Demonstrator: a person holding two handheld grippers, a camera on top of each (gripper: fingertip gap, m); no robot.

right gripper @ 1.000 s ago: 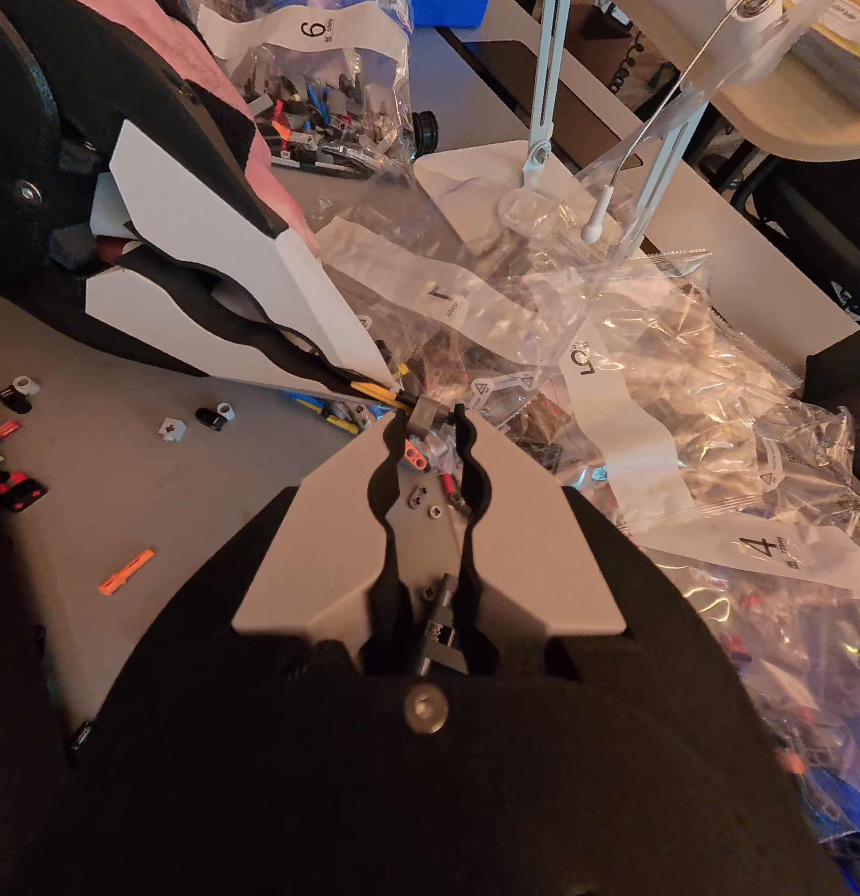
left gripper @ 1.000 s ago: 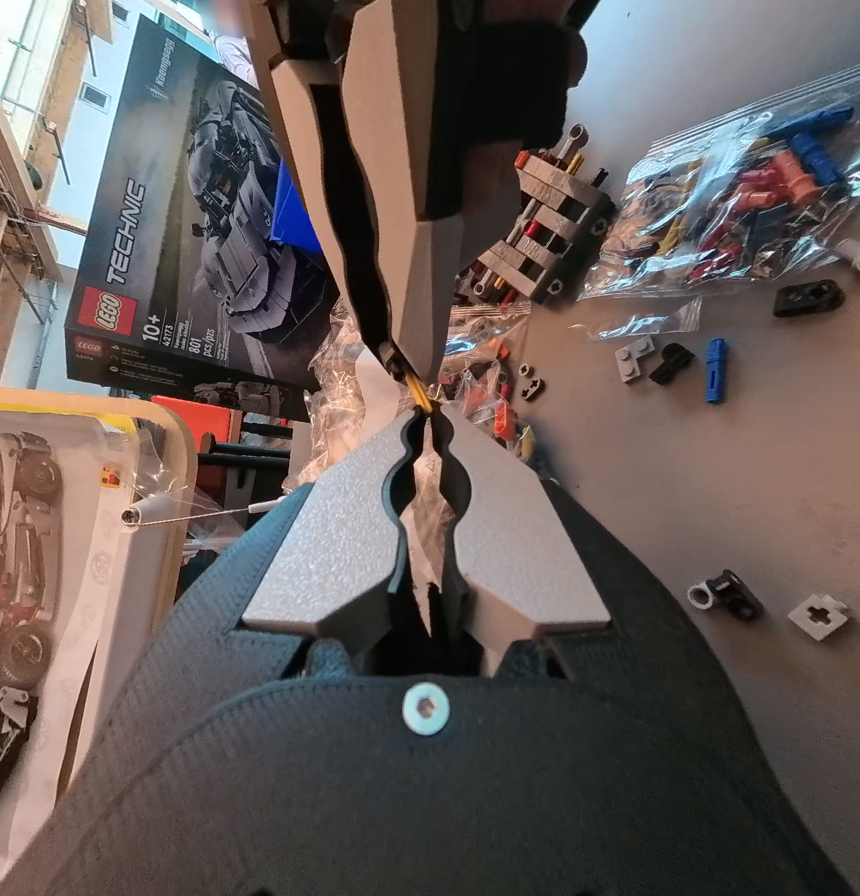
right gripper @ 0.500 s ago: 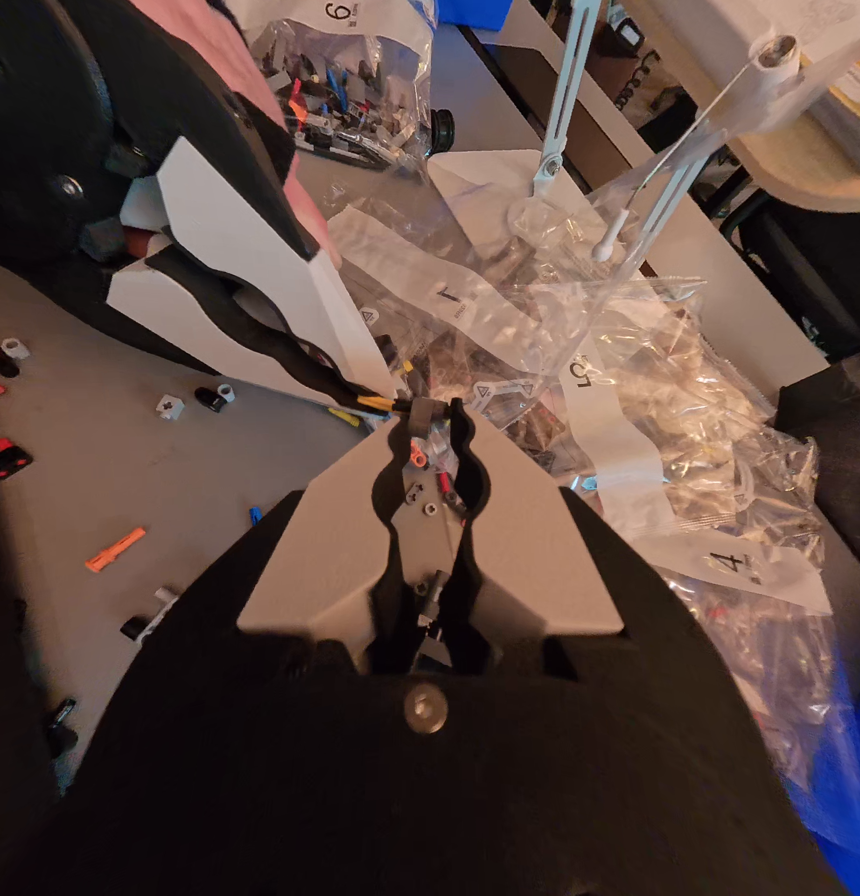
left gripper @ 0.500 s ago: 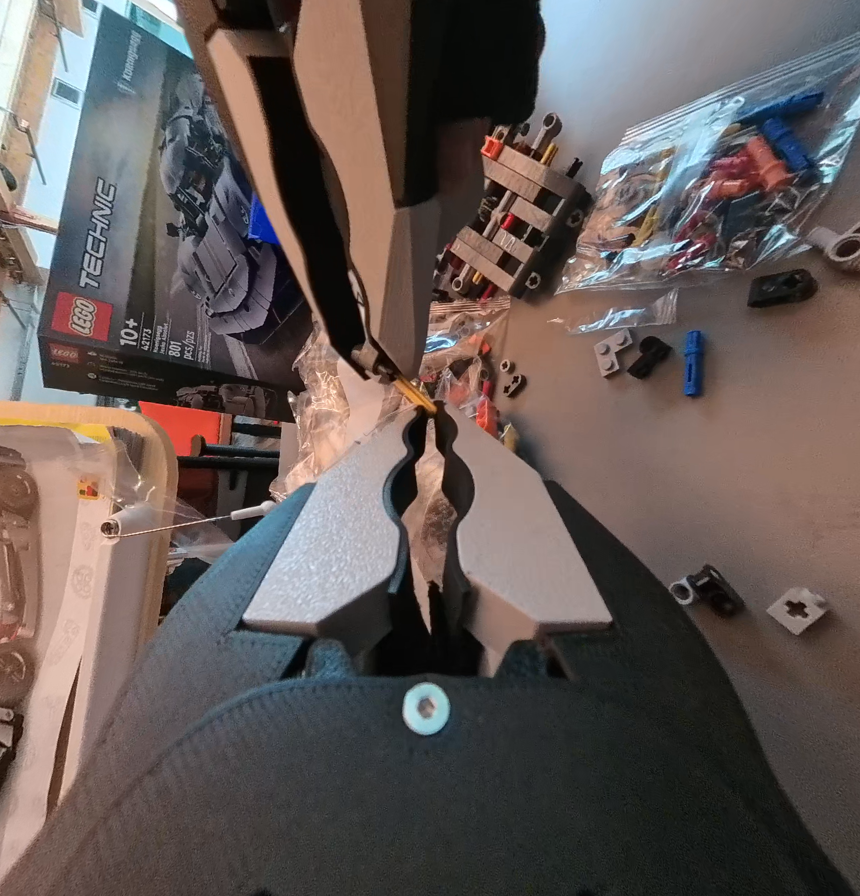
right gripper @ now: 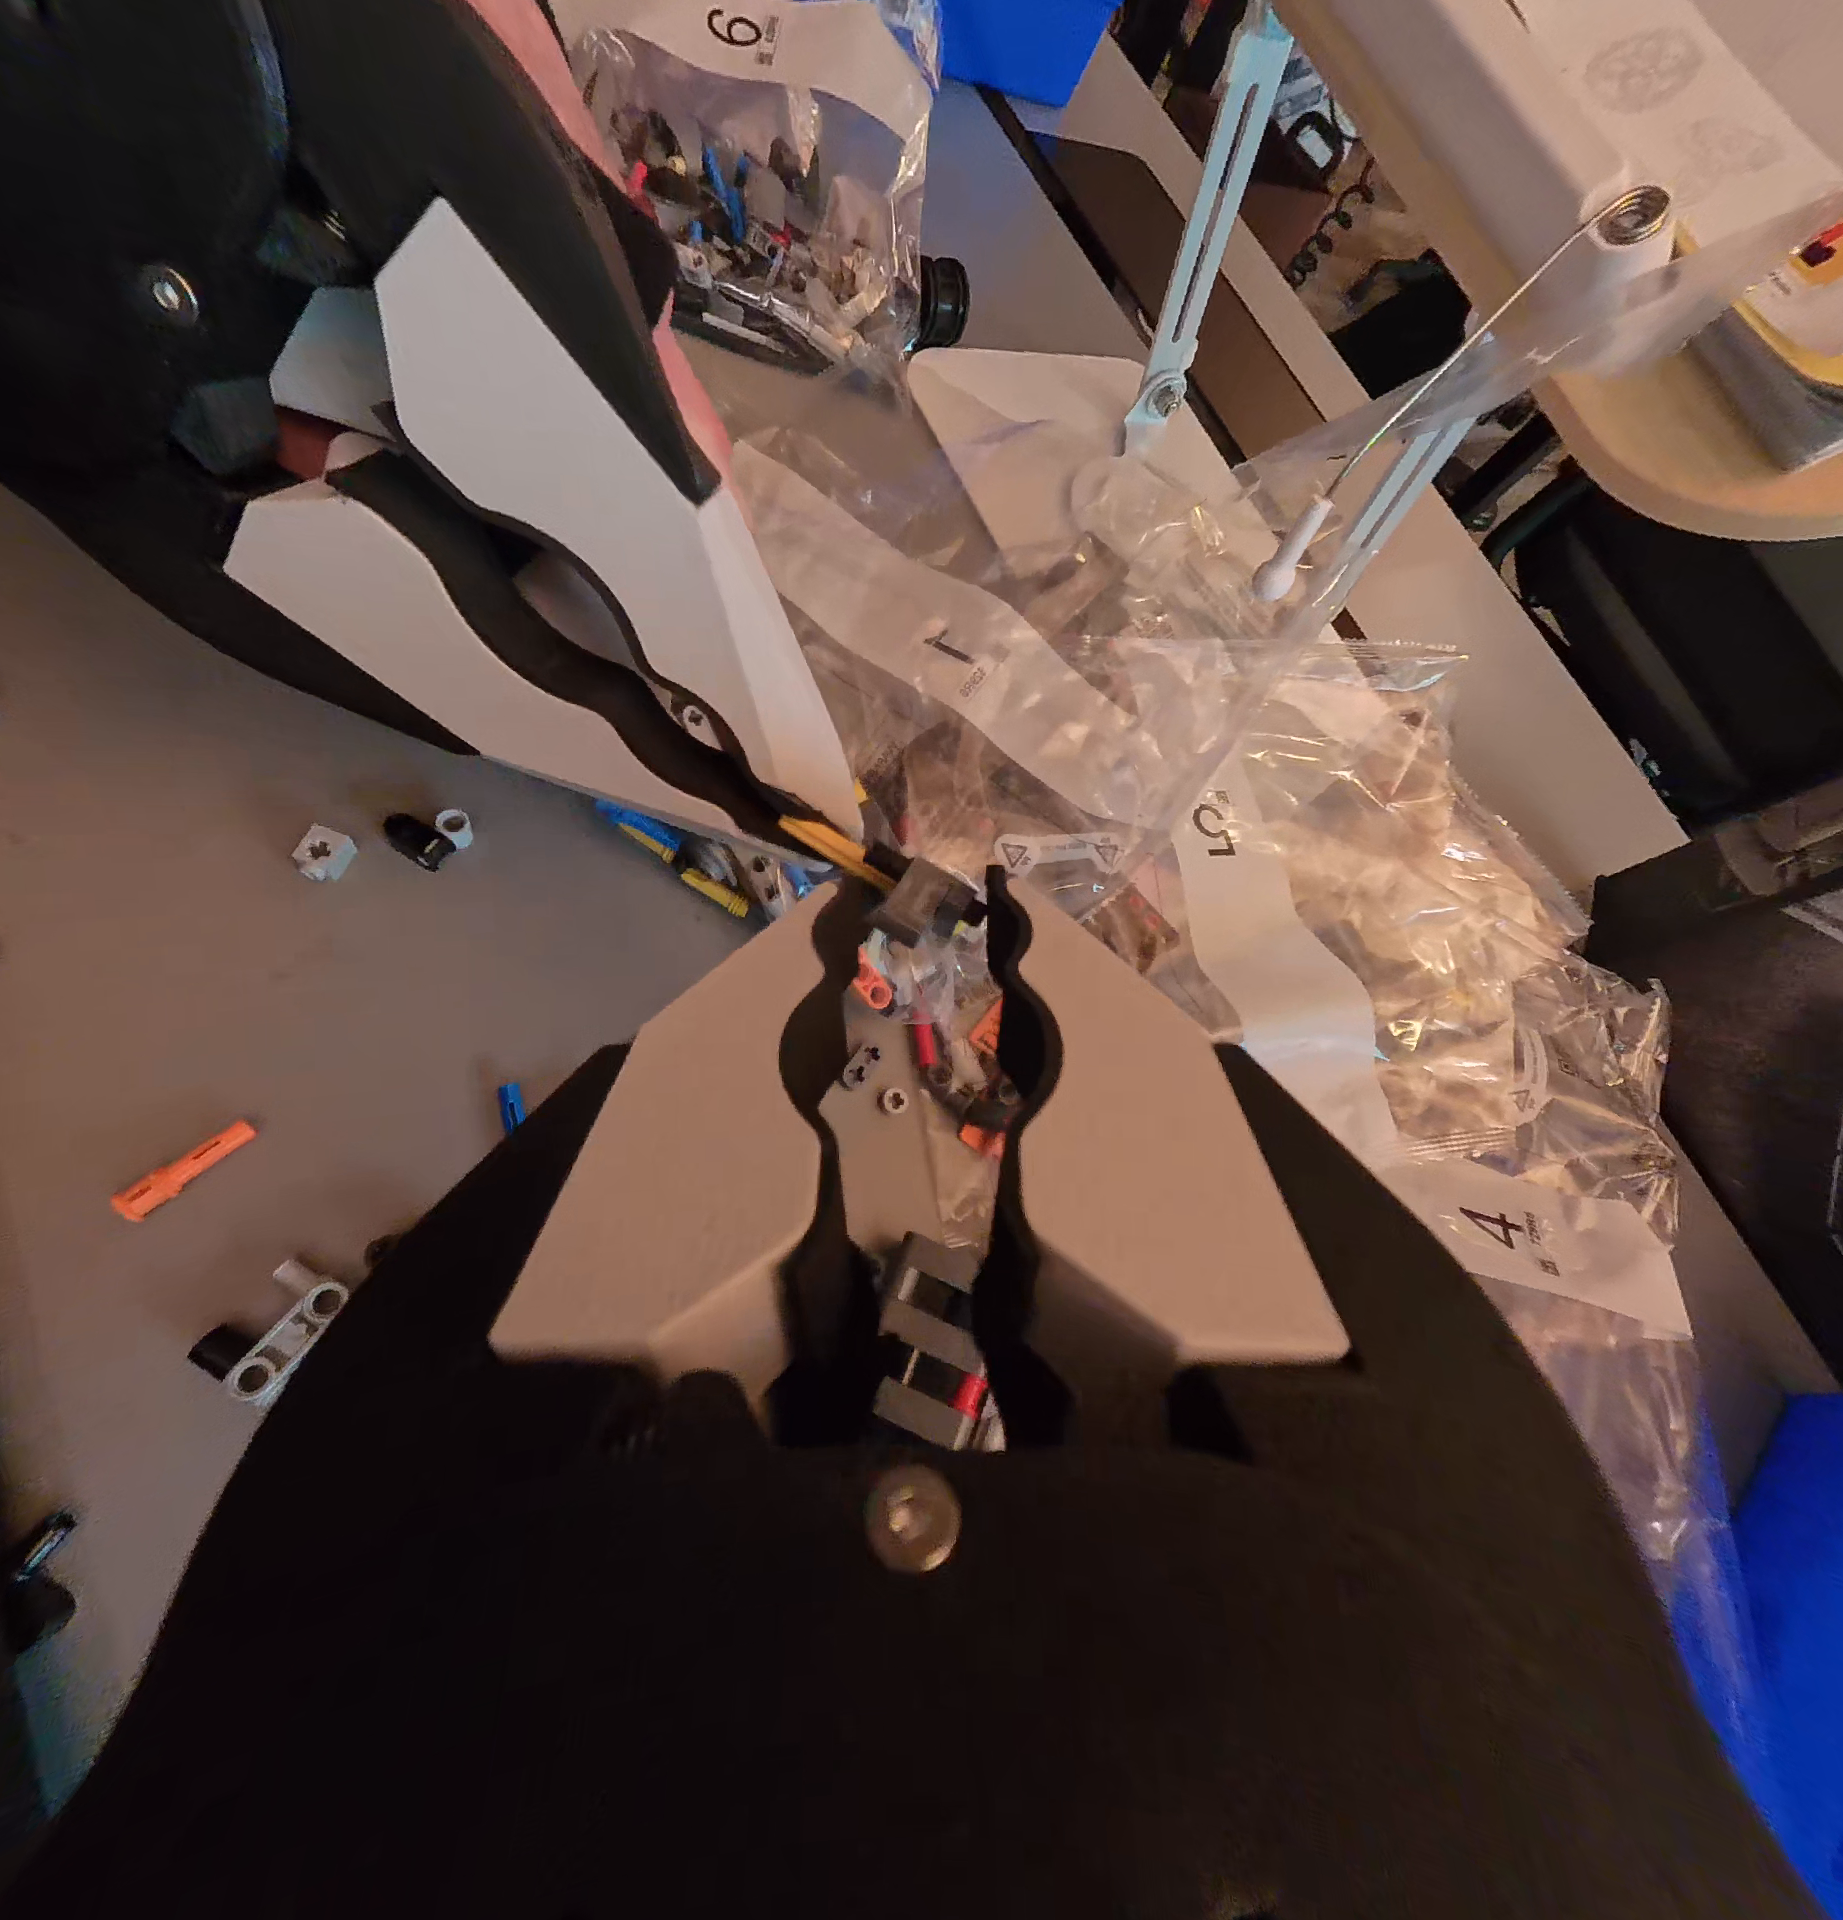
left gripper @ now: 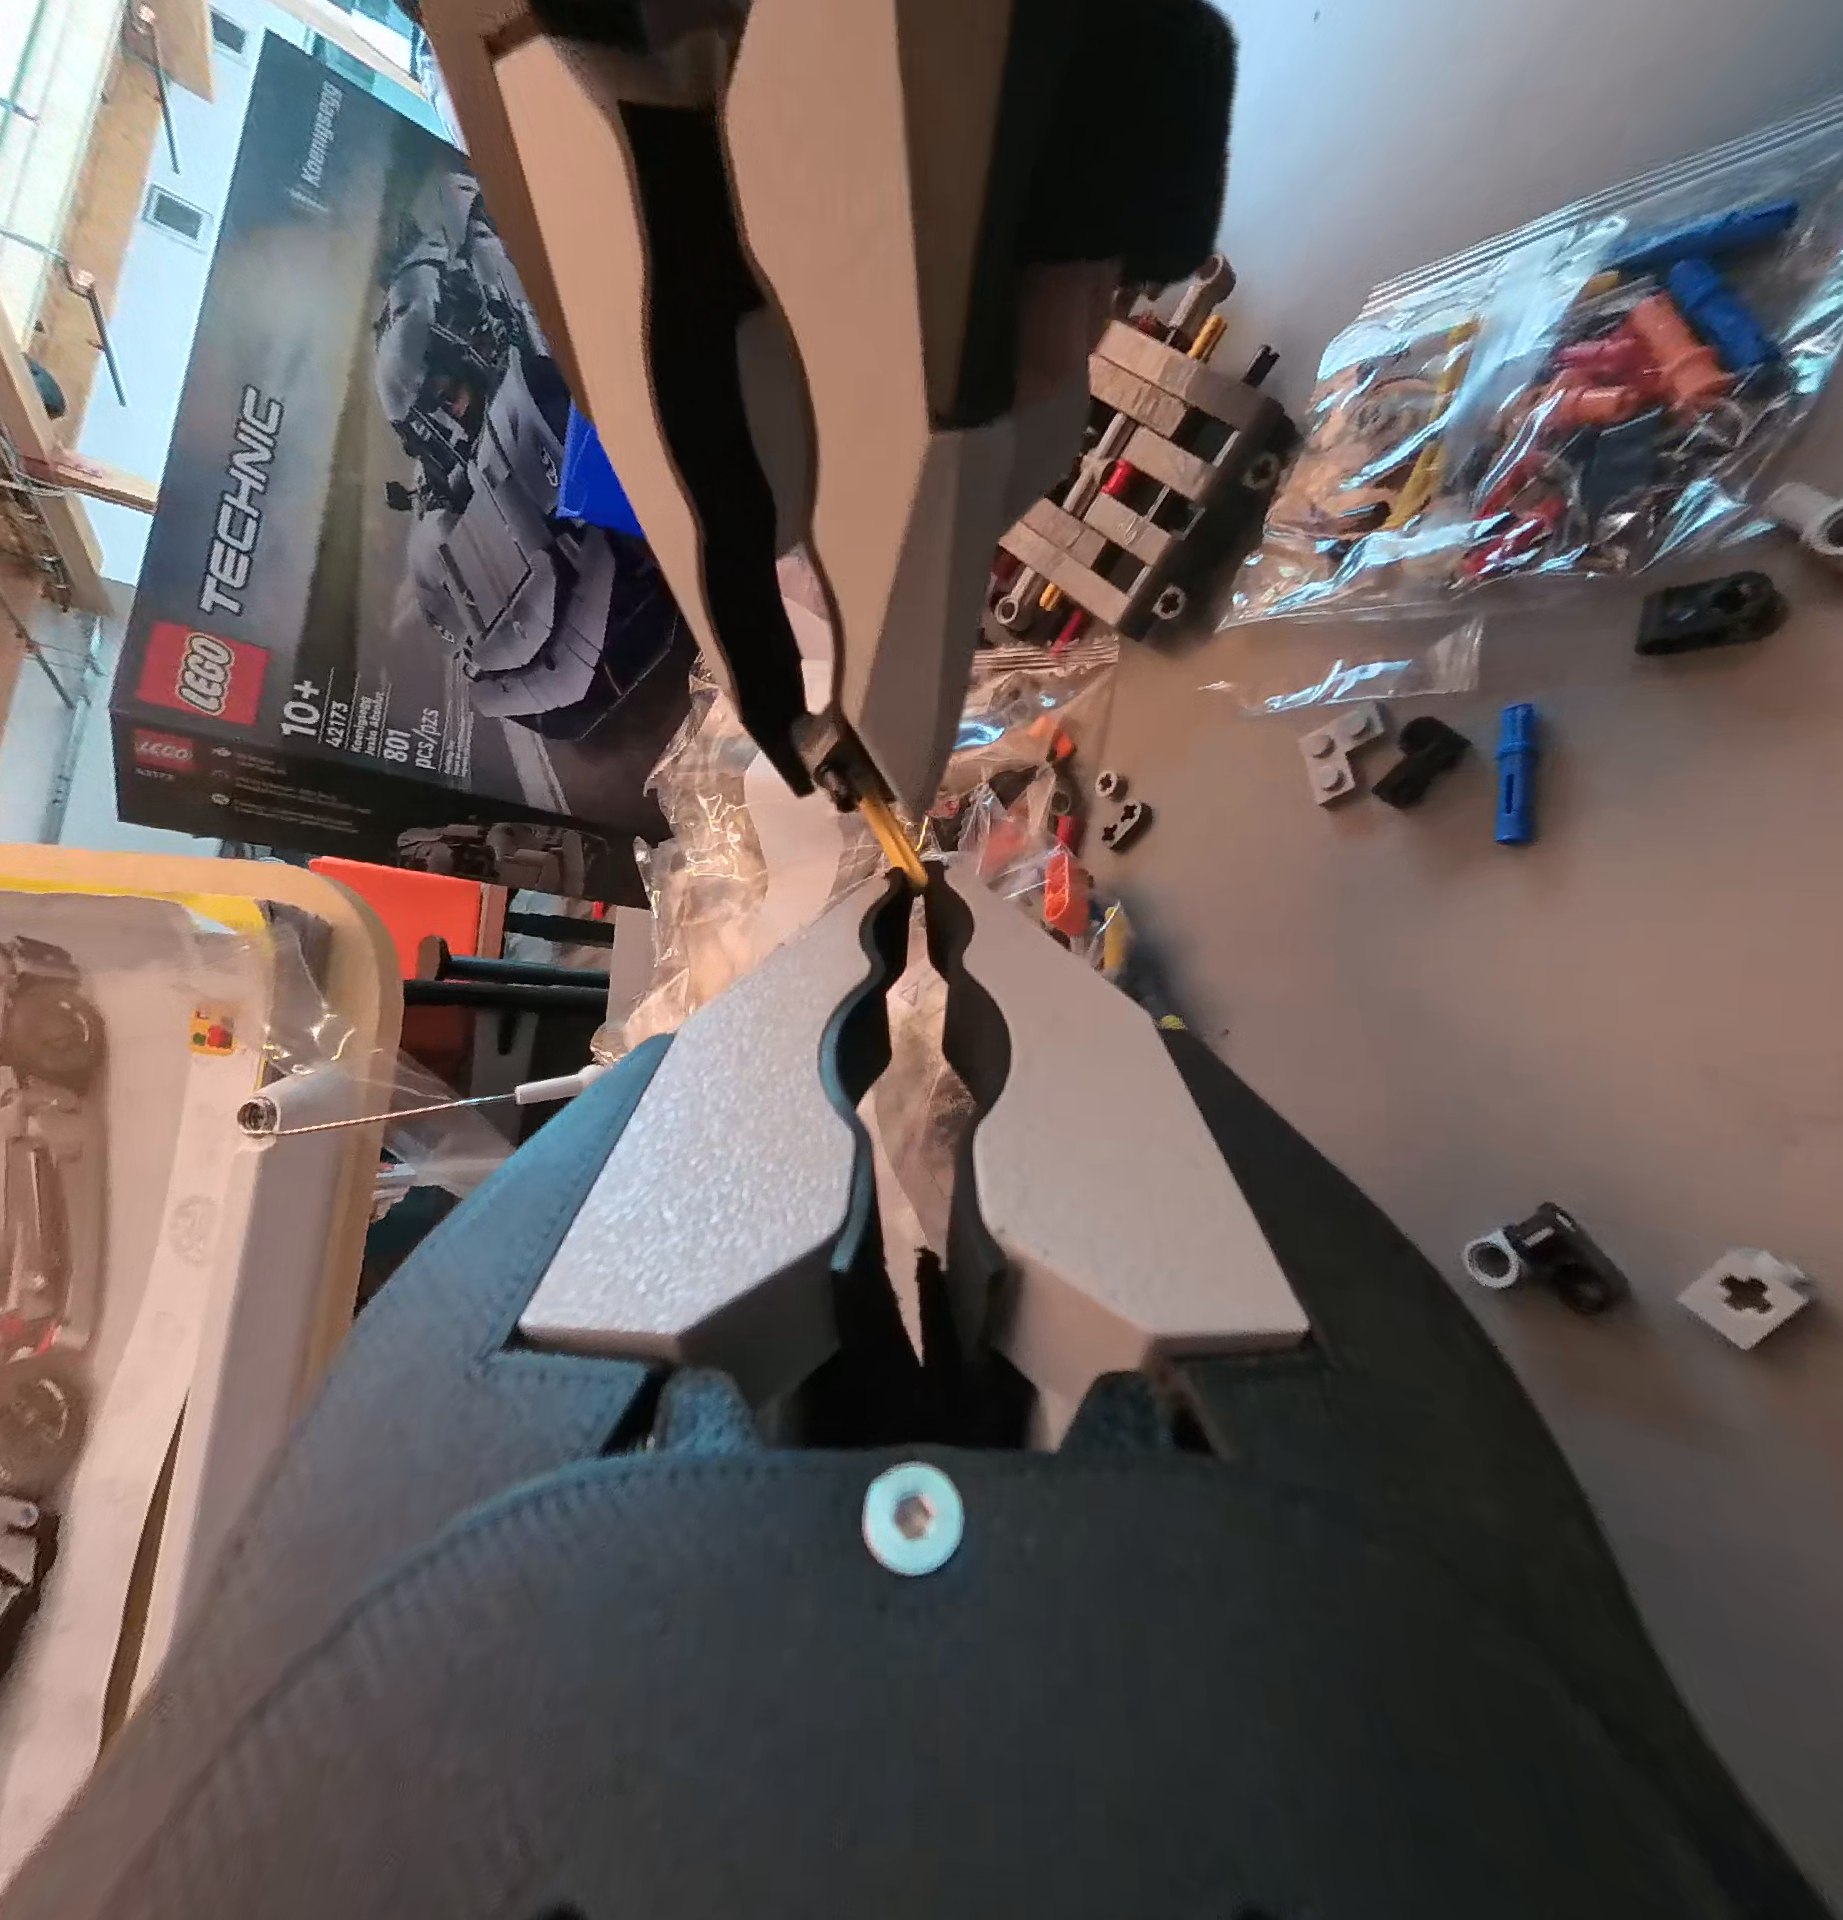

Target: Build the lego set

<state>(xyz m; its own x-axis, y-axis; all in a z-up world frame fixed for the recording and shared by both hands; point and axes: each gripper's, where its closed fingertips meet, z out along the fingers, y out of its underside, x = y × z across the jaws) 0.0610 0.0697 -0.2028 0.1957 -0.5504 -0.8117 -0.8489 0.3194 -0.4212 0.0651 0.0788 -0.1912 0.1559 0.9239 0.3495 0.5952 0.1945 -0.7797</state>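
My left gripper (left gripper: 912, 899) is shut on one end of a thin yellow axle (left gripper: 894, 840). My right gripper (left gripper: 844, 779) comes down from the top of the left wrist view and is shut on a small dark grey connector (left gripper: 829, 750) that sits on the axle's other end. In the right wrist view, my right gripper (right gripper: 919, 883) pinches the grey connector (right gripper: 917, 902) at its fingertips. The left gripper (right gripper: 829, 821) reaches in from the upper left with the yellow axle (right gripper: 818, 834). Both are held above the grey table (left gripper: 1519, 1039).
A partly built grey assembly (left gripper: 1145, 468) lies by an open bag of coloured parts (left gripper: 1582, 416). The set's box (left gripper: 377, 499) stands behind, and a booklet (left gripper: 65, 1195) at the left. Loose pieces include a blue pin (left gripper: 1516, 771), a grey block (left gripper: 1745, 1296) and an orange pin (right gripper: 182, 1169). Numbered bags (right gripper: 1260, 852) are piled at the right. Both grippers' tips are close together, under 4 cm apart.
The right gripper with the grey connector has drawn slightly away from my left fingertips, so more yellow axle shows between them. Both grippers stay shut.
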